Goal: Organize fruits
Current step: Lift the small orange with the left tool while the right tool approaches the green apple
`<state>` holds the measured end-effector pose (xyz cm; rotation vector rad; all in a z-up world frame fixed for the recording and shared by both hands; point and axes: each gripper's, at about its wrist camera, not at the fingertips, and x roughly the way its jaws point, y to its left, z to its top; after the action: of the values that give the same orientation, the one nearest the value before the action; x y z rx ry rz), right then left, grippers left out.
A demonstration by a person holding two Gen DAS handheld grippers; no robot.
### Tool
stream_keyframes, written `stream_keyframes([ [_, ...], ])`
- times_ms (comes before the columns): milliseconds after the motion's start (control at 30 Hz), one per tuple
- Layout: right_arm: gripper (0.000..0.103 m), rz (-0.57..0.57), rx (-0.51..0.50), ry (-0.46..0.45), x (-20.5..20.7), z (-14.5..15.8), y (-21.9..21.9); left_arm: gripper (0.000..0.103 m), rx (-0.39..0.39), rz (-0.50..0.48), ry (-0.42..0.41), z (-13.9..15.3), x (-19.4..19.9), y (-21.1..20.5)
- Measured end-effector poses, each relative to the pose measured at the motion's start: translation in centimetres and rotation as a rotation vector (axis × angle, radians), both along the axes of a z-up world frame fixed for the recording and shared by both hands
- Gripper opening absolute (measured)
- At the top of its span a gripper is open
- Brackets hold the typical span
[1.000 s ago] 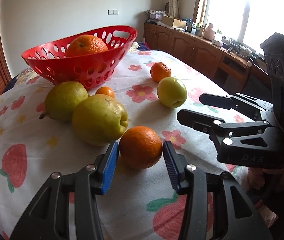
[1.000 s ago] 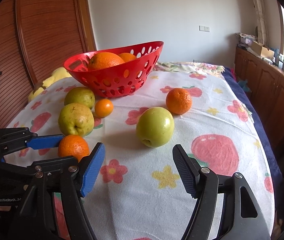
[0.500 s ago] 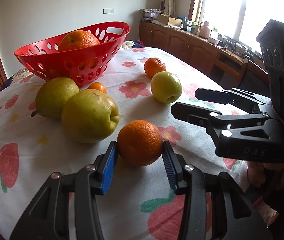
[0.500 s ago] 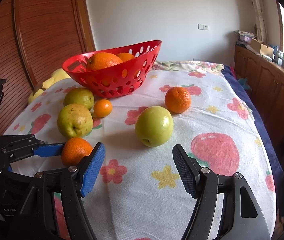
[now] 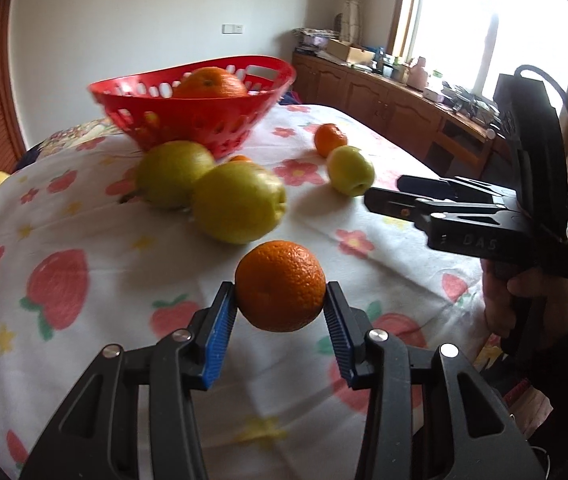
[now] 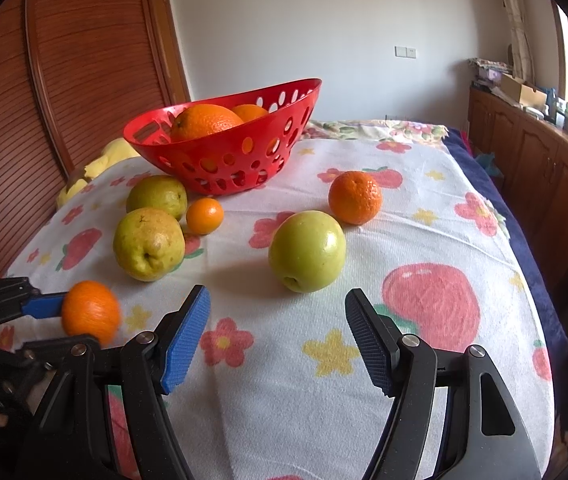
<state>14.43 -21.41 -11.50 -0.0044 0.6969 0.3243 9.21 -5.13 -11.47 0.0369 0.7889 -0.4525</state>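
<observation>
Your left hand-held gripper (image 5: 281, 312) is clenched on an orange (image 5: 280, 286), now lifted clear of the floral-clothed surface (image 6: 424, 248) where it sat a second ago. Two pears (image 5: 240, 202) lie between it and the red basket (image 6: 224, 148), which holds oranges. Your right hand-held gripper (image 6: 278, 334) hangs released and empty, unmoved, just short of a green apple (image 6: 307, 256).

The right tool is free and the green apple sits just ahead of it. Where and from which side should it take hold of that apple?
Grip the green apple across its widest middle, coming straight in from the near side where the open right tool already points. It rests tipped, with one dimpled end facing the tool, and its round flanks are clear of the orange behind.
</observation>
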Motion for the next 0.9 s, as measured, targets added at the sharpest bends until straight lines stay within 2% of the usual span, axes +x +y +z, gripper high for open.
stream_keyframes([
  [400, 0.072, -0.001, -0.002, -0.003, -0.1, 0.0, 0.0, 0.043, -0.005, 0.111, -0.015, 0.0, 1.0, 4.4],
  [733, 0.072, -0.012, -0.017, 0.007, -0.1, 0.5, -0.1, 0.043, 0.012, 0.132, -0.034, 0.4, 1.7, 5.3],
  [900, 0.072, -0.014, -0.008, -0.028, 0.2, 1.9, -0.6, 0.043, 0.016, 0.129, -0.049, 0.9, 2.0, 5.1],
])
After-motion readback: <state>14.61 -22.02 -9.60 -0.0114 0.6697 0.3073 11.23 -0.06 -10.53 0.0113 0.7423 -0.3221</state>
